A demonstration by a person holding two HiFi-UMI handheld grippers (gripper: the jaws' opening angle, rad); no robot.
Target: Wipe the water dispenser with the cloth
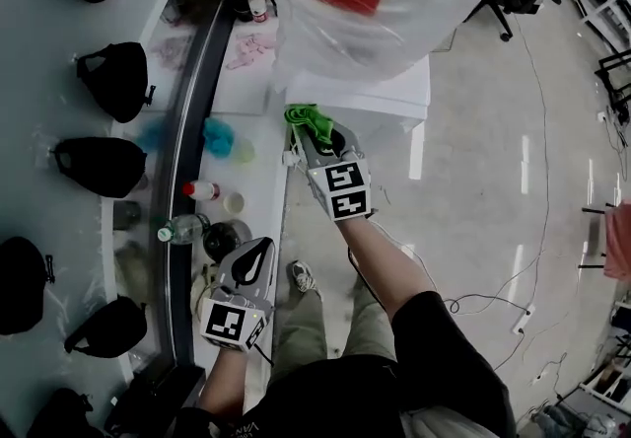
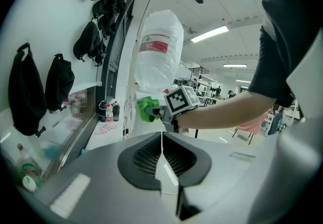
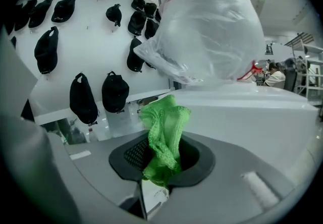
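Note:
The water dispenser's white body (image 1: pixel 389 94) stands ahead of me, with a large bottle wrapped in clear plastic (image 1: pixel 380 2) on top of it. My right gripper (image 1: pixel 308 137) is shut on a green cloth (image 1: pixel 308 116), and the cloth is right at the dispenser's near left corner. In the right gripper view the cloth (image 3: pixel 164 134) sticks up out of the right gripper (image 3: pixel 161 167), just in front of the dispenser's white top (image 3: pixel 252 112). My left gripper (image 1: pixel 262 249) hangs lower and nearer to me, shut on nothing. From the left gripper (image 2: pixel 161 140) the cloth (image 2: pixel 146 108) shows against the wrapped bottle (image 2: pixel 156 61).
Black caps (image 1: pixel 116 81) hang on the white wall at left. A narrow counter (image 1: pixel 258 199) below them carries small bottles (image 1: pixel 200 190) and jars. Shiny floor with cables (image 1: pixel 513 229) spreads to the right. A person's shoe (image 1: pixel 301 276) shows below.

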